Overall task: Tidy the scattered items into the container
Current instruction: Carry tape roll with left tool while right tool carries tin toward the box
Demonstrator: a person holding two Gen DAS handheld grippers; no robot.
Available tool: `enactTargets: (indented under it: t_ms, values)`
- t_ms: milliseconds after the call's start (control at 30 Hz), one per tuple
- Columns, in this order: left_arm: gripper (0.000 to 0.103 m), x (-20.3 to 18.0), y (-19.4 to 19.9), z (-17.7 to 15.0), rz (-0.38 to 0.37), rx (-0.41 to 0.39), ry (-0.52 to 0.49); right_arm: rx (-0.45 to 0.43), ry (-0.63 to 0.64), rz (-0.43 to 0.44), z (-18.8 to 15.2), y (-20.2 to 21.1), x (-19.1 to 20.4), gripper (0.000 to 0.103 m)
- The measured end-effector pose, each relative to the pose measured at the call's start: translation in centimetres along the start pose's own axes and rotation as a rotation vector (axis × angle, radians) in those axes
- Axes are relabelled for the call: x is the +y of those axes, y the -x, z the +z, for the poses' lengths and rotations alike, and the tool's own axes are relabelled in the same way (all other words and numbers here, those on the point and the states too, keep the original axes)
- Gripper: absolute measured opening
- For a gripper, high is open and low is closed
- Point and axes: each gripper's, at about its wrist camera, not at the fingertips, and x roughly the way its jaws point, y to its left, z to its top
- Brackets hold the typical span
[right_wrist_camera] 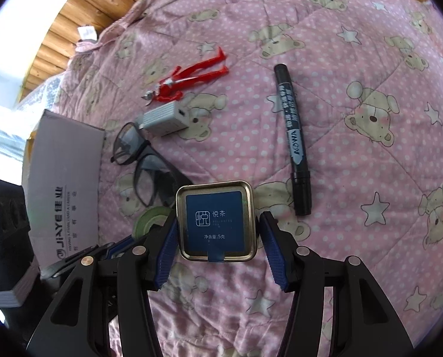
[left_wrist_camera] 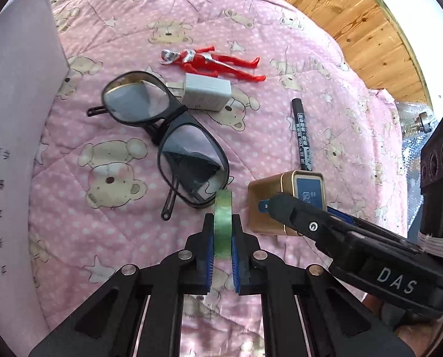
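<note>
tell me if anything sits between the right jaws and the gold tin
Nothing visible does. The right gripper is open with its jaws either side of the gold tin; the green tape roll sits off to its left.

Your left gripper (left_wrist_camera: 223,235) pinches green tape (left_wrist_camera: 223,223); gold-and-blue tin (right_wrist_camera: 216,223) between right pads; quilt (right_wrist_camera: 355,154) ahead pink, white-dotted, bear-printed.

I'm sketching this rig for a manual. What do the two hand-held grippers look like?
Both are black plastic. The left hand-held gripper and right hand-held gripper each have angular linkage arms with silver round pivot pins, and ribbed blue pads lining the fingers. The right one's body carries white letters "DAS" and a white strip wrapped around it.
</note>
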Motion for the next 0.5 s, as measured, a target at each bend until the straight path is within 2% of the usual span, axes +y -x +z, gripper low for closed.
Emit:
enactTargets:
  t_ms: [267,500]
  values:
    - [0.01,0.6,4.4,-1.9,0.026,-0.032,-0.022,-0.017,0.019,0.037,-1.4,1.9,1.6,0.056]
    - [0.01,-0.1,6.4,-2.7,0.054,-0.069,-0.03,-0.032,0.039,0.075,-3.0,3.6,3.5,0.056]
